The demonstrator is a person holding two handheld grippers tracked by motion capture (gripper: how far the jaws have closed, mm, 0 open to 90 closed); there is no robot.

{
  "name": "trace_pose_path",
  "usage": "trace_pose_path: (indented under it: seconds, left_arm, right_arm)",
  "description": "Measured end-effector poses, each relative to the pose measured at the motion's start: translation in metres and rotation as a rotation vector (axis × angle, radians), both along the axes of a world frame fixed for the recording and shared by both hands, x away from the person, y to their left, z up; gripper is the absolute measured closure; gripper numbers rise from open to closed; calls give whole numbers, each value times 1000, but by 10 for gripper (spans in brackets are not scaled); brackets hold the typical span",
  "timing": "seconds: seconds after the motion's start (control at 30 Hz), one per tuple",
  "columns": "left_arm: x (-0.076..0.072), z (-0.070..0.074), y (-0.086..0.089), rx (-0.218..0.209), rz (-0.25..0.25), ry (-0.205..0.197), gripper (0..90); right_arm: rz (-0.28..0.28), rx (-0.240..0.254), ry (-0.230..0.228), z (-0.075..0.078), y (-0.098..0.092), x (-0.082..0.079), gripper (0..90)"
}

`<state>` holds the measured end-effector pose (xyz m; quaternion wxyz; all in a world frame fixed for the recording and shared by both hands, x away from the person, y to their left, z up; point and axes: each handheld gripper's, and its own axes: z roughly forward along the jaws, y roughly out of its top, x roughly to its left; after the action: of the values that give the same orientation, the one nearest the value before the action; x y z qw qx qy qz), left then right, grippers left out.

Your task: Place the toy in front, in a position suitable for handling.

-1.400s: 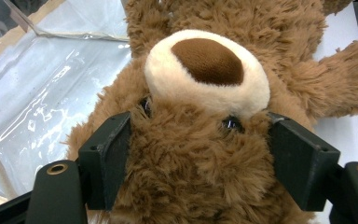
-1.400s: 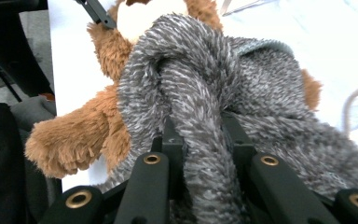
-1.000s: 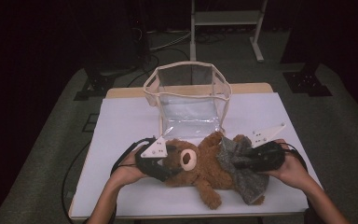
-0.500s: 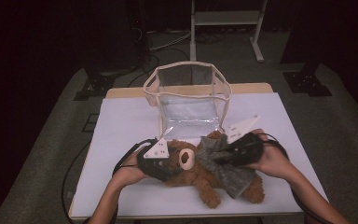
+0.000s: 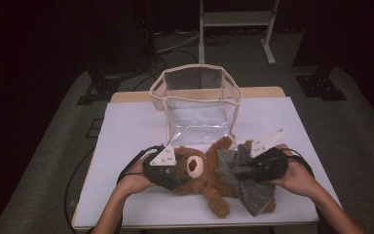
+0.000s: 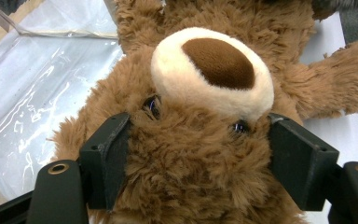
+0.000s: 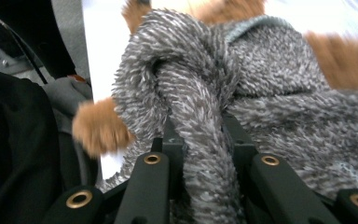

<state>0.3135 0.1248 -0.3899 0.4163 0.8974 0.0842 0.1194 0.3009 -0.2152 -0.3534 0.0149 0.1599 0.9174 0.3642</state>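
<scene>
Since earlier frame my right gripper [image 5: 243, 171] shifted left, dragging grey knit cloth [image 5: 251, 187] over teddy bear [image 5: 202, 178]; jaws pinched tight on cloth fold. My left gripper [image 5: 175, 174] clamps bear head, jaws part-open around it. Bear lies on white table [image 5: 126, 131], near clear bag [image 5: 197, 102], which stands farther back

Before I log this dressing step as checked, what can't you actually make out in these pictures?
- Teddy bear: its torso in the high view, covered by the grey fuzzy garment.
- Right gripper: its pads in the right gripper view, buried in a fold of the garment.
- Bear's paws in the right gripper view: blurred.
- Clear bag: cut off by the edge in the left gripper view.
</scene>
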Motion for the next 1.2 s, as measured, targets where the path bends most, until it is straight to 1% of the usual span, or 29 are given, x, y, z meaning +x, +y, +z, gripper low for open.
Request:
trace_pose_path:
  seconds: [0.13,0.2,0.27,0.37,0.43,0.53,0.63,0.7,0.77,0.8,0.83,0.9,0.93,1.0,1.03,1.07,1.1,1.13,1.2]
  left_arm:
    - [0,0,-1,3,-2,-3,264]
    - [0,0,-1,4,-2,-4,264]
    - [0,0,-1,4,-4,-3,264]
    - [0,0,-1,9,-7,-7,264]
    - [-1,1,-1,17,-8,-10,264]
    - [-2,1,-1,15,-9,-11,264]
    - [-2,1,0,16,-14,-16,264]
    - [-2,1,0,18,-17,-19,264]
    - [-2,1,2,22,-24,-19,263]
    - [-2,2,2,26,-29,-17,261]
    - [-2,3,3,19,-31,-9,261]
    - [-4,9,5,-3,-42,7,253]
    - [-5,14,5,-20,-55,10,252]
    - [-7,20,5,-40,-69,-6,247]
    - [-9,22,4,-43,-70,-10,243]
    - [-9,23,3,-42,-72,-15,243]
    - [-9,22,1,-31,-76,-14,244]
    - [-9,19,-1,-24,-82,-3,245]
    - [-7,13,-2,-35,-101,28,248]
  right_arm:
    - [-86,3,41,-10,-32,-4,741]
    - [-109,8,41,-10,-43,-4,740]
    - [-121,19,32,-5,-47,-4,740]
    - [-110,23,2,8,-41,0,740]
    - [-89,20,-16,17,-29,5,740]
    - [-51,13,-34,25,-7,19,739]
    - [-28,7,-39,26,15,34,739]
    - [-23,8,-18,21,26,44,738]
    - [-17,-5,7,10,32,49,735]
    - [-16,-7,19,4,34,50,734]
    - [-17,2,28,-2,33,49,734]
    - [-23,46,43,-6,27,45,734]
    - [-22,60,41,-8,23,42,734]
    - [-21,82,44,-10,18,35,734]
    - [-15,90,47,-11,16,31,734]
    - [-8,94,49,-11,15,28,734]
    - [-3,94,48,-11,14,24,734]
    - [2,89,40,-10,14,21,733]
    - [5,74,26,-8,16,17,732]
